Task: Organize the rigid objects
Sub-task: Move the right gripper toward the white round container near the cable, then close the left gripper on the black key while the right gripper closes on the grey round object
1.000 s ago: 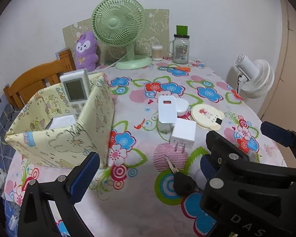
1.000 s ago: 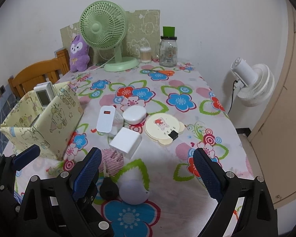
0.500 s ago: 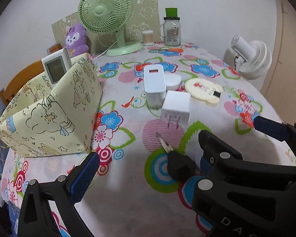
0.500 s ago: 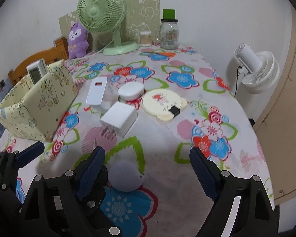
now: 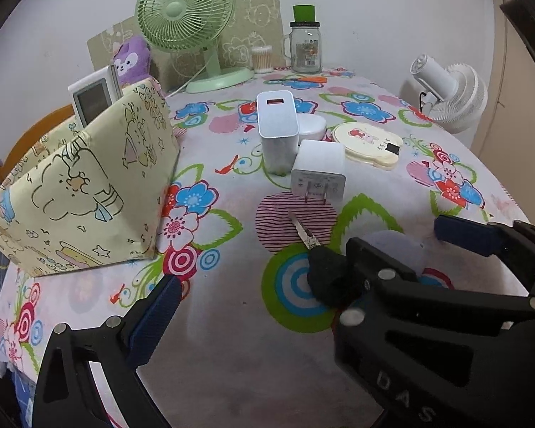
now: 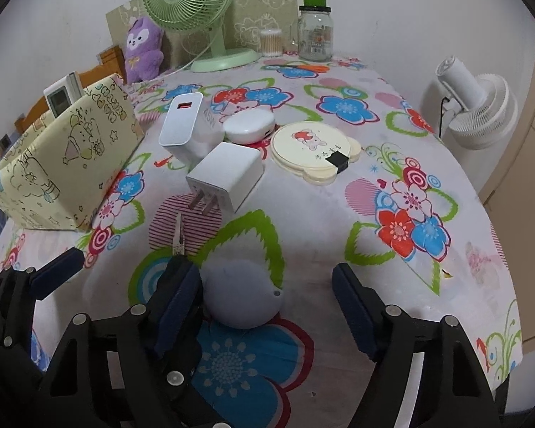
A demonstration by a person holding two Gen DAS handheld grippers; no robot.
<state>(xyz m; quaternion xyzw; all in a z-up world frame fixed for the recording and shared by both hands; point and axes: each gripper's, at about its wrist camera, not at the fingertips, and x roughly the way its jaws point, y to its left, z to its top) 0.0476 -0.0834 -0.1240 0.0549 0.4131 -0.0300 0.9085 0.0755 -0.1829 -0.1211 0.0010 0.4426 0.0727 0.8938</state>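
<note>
Round pale case (image 6: 242, 294) sat at the near table edge between the right gripper's (image 6: 267, 306) 2 spread fingers, untouched. Likely light, stiff, slick; grip across its widest part. Key (image 5: 324, 267) just beside. Left gripper (image 5: 267, 306) apart, empty.

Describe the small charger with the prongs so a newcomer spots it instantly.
Start at the yellow cartoon-print storage box on the floral tablecloth; beside it stands a tall white charger. Just in front lies the small white cube charger, the only one showing two metal prongs.
</note>
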